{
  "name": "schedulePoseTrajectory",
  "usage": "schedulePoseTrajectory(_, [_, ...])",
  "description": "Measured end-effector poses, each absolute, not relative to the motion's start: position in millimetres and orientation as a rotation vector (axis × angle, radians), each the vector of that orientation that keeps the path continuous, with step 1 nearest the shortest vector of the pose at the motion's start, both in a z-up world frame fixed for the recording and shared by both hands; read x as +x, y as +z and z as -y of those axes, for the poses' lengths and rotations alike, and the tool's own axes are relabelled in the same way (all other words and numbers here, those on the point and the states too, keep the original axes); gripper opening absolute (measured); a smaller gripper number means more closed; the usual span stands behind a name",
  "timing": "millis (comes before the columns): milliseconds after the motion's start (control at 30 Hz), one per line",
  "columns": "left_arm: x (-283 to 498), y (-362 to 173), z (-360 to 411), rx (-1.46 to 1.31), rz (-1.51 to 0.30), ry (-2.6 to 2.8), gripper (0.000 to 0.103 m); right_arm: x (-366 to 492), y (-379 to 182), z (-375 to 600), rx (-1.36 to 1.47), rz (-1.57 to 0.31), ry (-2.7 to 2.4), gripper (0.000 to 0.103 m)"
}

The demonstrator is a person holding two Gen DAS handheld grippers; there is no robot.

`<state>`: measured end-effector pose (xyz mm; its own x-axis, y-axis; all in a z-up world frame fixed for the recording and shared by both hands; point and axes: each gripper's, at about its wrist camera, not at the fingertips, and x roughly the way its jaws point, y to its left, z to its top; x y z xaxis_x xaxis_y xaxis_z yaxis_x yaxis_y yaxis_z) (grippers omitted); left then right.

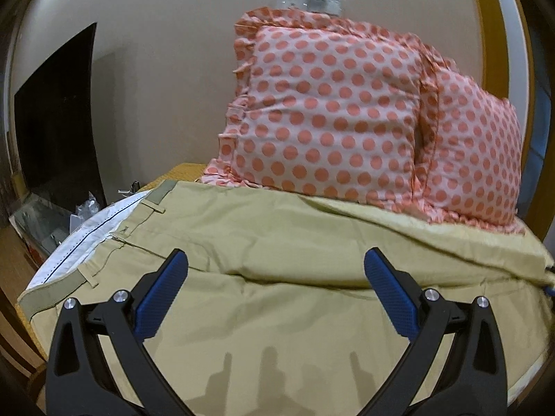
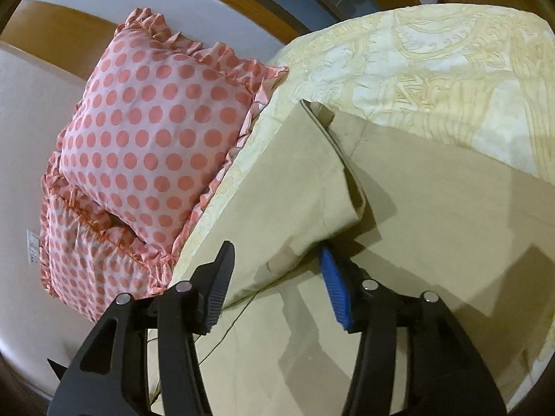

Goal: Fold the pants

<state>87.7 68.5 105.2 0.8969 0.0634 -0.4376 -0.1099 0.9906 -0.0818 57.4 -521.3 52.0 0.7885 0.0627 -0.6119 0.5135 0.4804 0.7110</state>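
Left wrist view: khaki pants (image 1: 277, 242) lie crosswise, waistband leftward; both hand-held grippers (image 1: 275, 270) (image 2: 277, 260) spread wide.

Support: a bed (image 2: 433, 55), covered by a pale yellow patterned bedspread.
Pants: khaki pants (image 1: 277, 242) are spread flat on the bedspread (waistband at the left in the left wrist view), one part folded over.
Pillows: two pink polka-dot pillows (image 1: 329, 111) are propped at the wall end, just beside the pants.
Wall: the pillows are leaned against it.
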Motion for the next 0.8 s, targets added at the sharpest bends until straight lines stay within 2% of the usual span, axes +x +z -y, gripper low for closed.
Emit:
schedulePoseTrajectory(33, [90.4, 106.9, -71.9, -0.117, -0.448, 0.083, 0.101, 61.5, 50.6, 522.2, 1.038, -0.62, -0.302, 0.051])
schedulePoseTrajectory(100, [102.5, 110.9, -80.4, -0.154, -0.463, 0.063, 0.101, 74.5, 41.8, 526.7, 1.021, -0.633, -0.278, 0.013])
schedulePoseTrajectory(133, [107.0, 112.0, -83.5, -0.169, -0.467, 0.045, 0.101, 75.6, 38.1, 529.0, 1.031, -0.635, -0.268, 0.002])
schedulePoseTrajectory(200, [121.1, 113.5, -93.8, -0.22, -0.486, -0.002, 0.101, 63.1, 44.6, 530.6, 1.065, -0.536, -0.204, 0.002])
schedulePoseTrajectory(367, [167.1, 105.0, -116.1, -0.34, -0.556, 0.017, 0.101, 7.0, 94.3, 515.2, 0.936, -0.338, -0.147, 0.001])
schedulePoseTrajectory(467, [210.8, 88.4, -126.6, -0.42, -0.678, 0.04, 0.097, -5.7, 97.0, 515.0, 0.949, -0.323, -0.126, 0.001])
schedulePoseTrajectory(533, [238.1, 79.3, -131.7, -0.484, -0.73, 0.059, 0.09, -8.4, 95.3, 515.0, 0.954, -0.325, -0.126, 0.001])
schedulePoseTrajectory(600, [257.9, 73.6, -132.9, -0.485, -0.746, 0.097, 0.09, -12.3, 90.1, 516.9, 0.968, -0.326, -0.124, 0.001])
schedulePoseTrajectory(667, [284.1, 64.2, -131.7, -0.457, -0.795, 0.154, 0.085, -10.1, 88.9, 516.8, 0.979, -0.327, -0.121, 0.001])
schedulePoseTrajectory(700, [297.9, 57.2, -131.6, -0.448, -0.828, 0.172, 0.077, -10.9, 87.6, 517.5, 0.98, -0.331, -0.121, 0.001])
schedulePoseTrajectory(767, [317.8, 44.2, -135.0, -0.449, -0.888, 0.175, 0.047, -10.5, 86.8, 517.6, 0.981, -0.333, -0.119, 0.001])
schedulePoseTrajectory(800, [325.0, 37.0, -138.9, -0.466, -0.922, 0.141, 0.011, -9.5, 87.4, 517.0, 0.977, -0.33, -0.117, 0.001])
